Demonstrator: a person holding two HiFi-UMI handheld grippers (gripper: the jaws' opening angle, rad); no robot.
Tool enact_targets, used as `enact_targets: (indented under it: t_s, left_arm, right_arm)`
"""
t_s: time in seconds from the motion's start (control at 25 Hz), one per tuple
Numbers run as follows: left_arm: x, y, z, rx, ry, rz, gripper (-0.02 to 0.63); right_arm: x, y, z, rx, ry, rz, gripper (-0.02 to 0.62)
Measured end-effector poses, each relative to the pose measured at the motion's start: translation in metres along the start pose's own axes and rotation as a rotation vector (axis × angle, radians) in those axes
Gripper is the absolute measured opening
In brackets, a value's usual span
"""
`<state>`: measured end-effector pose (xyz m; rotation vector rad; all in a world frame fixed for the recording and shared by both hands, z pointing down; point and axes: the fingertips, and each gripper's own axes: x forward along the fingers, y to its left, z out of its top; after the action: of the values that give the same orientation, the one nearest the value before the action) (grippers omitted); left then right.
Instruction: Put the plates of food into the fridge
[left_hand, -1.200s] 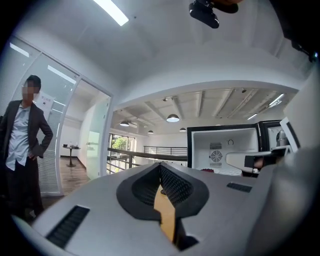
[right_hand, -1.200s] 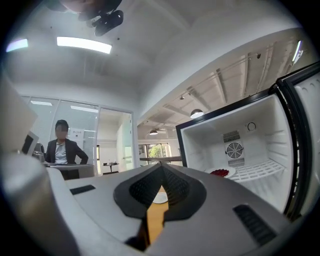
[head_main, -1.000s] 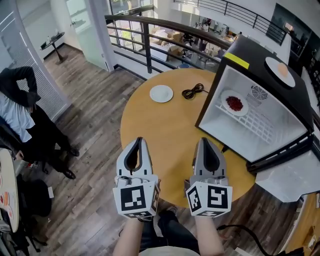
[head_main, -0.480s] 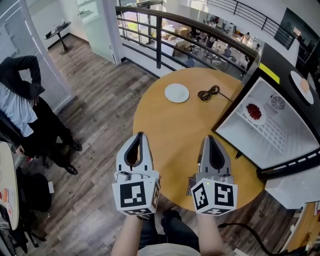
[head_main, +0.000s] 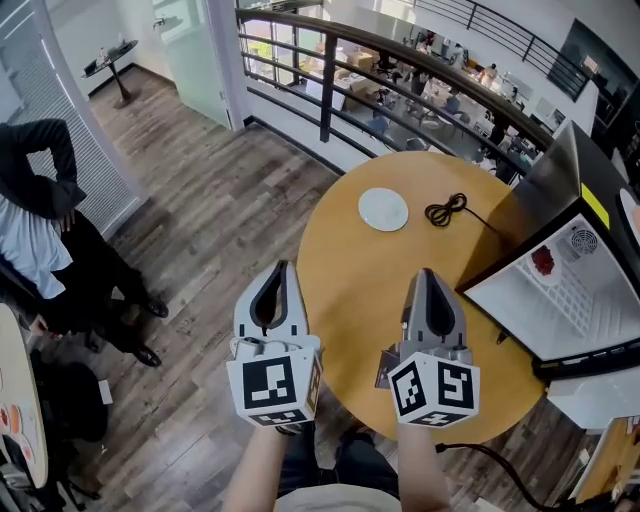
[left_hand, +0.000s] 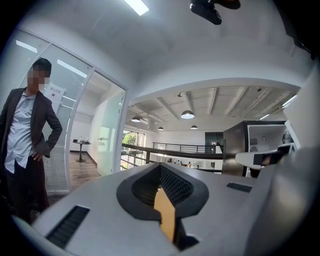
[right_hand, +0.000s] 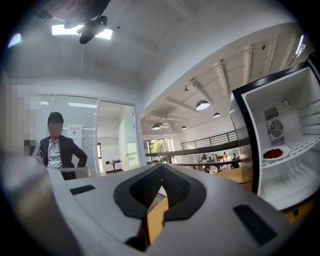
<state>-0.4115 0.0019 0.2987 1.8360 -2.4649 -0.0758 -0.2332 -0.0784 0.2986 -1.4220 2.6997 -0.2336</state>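
Two grippers (head_main: 274, 272) (head_main: 429, 274), one fridge (head_main: 545, 195), one cable (head_main: 447, 209)

The round table (head_main: 360, 300) at centre is warm yellow-tan. On it lie a plain white plate (head_main: 383, 209) and a black cable (head_main: 446, 209). The fridge (head_main: 545, 190) at the right edge is dark outside with a yellow strip and white inside; the food (head_main: 543, 261) in it is dark red. The left gripper (head_main: 272, 272) and right gripper (head_main: 428, 276) are grey, their cubes patterned in black-and-white squares. The floor (head_main: 200, 200) is grey-brown planks
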Motion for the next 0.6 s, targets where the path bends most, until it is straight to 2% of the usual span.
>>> enact_targets:
  t_s: [0.32,0.6]
  left_arm:
    - [0.046,0.034,0.002,-0.025,0.007,-0.068,0.008]
    - [0.083,0.049,-0.002,-0.035,0.034,-0.156,0.008]
  right_arm:
    - [0.046,0.030,-0.003,-0.015,0.000,-0.043,0.012]
    - [0.072,0.029,-0.010,-0.012,0.011,-0.134,0.012]
